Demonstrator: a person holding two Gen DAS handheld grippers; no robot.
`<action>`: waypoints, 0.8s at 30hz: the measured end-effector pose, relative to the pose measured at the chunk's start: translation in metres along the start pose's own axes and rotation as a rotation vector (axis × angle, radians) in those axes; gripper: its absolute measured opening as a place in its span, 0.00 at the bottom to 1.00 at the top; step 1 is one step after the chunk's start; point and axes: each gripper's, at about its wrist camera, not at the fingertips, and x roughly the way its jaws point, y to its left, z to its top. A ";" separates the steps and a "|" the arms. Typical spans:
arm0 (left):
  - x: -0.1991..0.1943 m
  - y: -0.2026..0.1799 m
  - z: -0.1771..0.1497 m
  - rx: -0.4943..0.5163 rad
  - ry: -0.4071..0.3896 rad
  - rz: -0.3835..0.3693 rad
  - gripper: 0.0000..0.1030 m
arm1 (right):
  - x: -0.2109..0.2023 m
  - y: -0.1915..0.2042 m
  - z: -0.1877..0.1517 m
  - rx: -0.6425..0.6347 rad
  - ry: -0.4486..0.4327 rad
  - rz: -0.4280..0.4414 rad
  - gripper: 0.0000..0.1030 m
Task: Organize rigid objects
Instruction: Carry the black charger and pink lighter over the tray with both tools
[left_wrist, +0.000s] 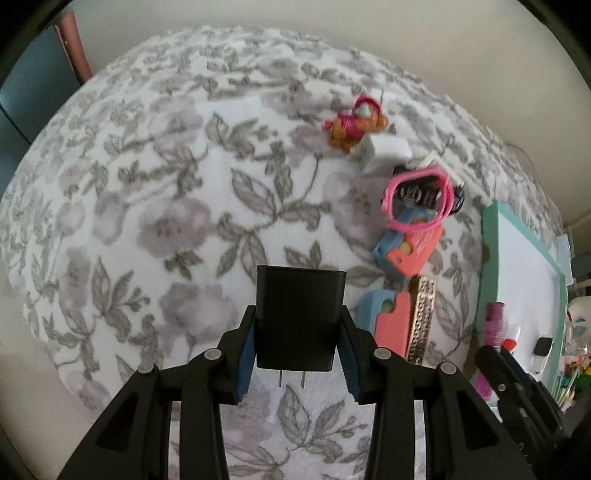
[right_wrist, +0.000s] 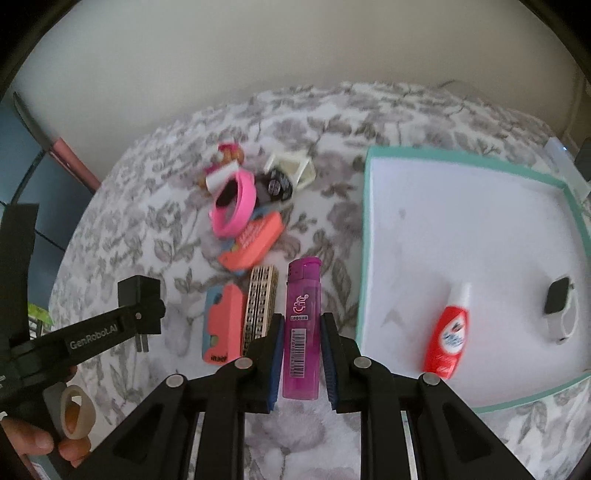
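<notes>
My left gripper (left_wrist: 300, 325) is shut on a black plug charger (left_wrist: 299, 291), prongs toward the camera, held above the floral cloth. The right wrist view shows the same charger (right_wrist: 138, 290) in the left gripper (right_wrist: 142, 317) at the left. My right gripper (right_wrist: 302, 323) is shut on a purple lighter (right_wrist: 303, 284), lifted just left of the teal-rimmed white tray (right_wrist: 364, 221). Inside the tray lie a red and white bottle (right_wrist: 447, 332) and a smartwatch (right_wrist: 559, 310).
On the cloth lie a pink bracelet (right_wrist: 236, 206), two coral and blue pieces (right_wrist: 255, 240) (right_wrist: 221, 325), a gold patterned bar (right_wrist: 260, 306), a small toy figure (right_wrist: 229, 155), a white square frame (right_wrist: 291, 166) and a black round item (right_wrist: 275, 186). A person's hand (right_wrist: 33, 439) is at lower left.
</notes>
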 end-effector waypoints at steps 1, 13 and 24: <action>-0.004 -0.001 0.001 0.000 -0.010 -0.003 0.41 | -0.003 -0.002 0.002 0.004 -0.007 -0.005 0.20; -0.019 -0.083 0.009 0.135 -0.054 -0.020 0.41 | -0.016 -0.055 0.017 0.103 -0.034 -0.046 0.20; -0.011 -0.174 0.011 0.281 -0.056 -0.085 0.41 | -0.014 -0.112 0.016 0.192 -0.020 -0.185 0.20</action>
